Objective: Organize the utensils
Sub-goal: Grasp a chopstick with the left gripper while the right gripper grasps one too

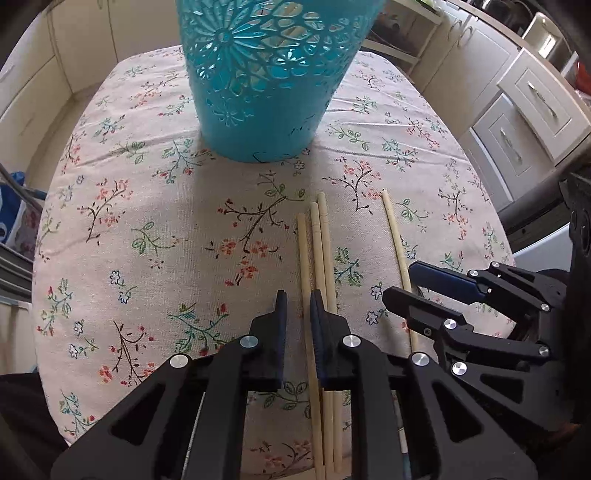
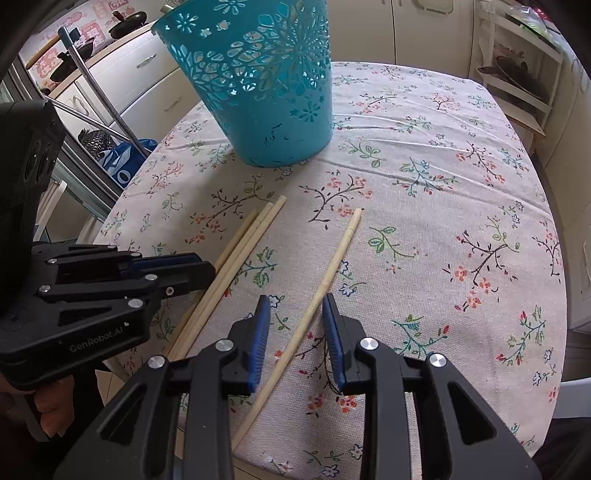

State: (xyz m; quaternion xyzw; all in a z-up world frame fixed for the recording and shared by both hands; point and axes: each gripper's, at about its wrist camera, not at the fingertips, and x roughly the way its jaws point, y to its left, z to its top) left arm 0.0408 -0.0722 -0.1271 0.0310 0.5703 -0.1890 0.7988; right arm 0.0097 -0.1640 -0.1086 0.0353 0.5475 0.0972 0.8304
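bamboo chopsticks under both claws

wooden sticks lie on the floral worktop (image 1: 147, 229) before the teal basket (image 1: 266, 74). my left claw (image 1: 298, 314) stands narrowly open astride one of three bunched chopsticks (image 1: 317, 251), not pinching. my right claw (image 2: 295, 321) gapes around the lone chopstick (image 2: 332, 262), pads clear.

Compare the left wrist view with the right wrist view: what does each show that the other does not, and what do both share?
Only the left wrist view shows white drawers with metal handles. Only the right wrist view shows the basket's rim, dark pans on a counter and a hand under the left gripper. Both show the teal basket, three bunched chopsticks, one single chopstick lying between the right gripper's jaws, and the floral tablecloth.
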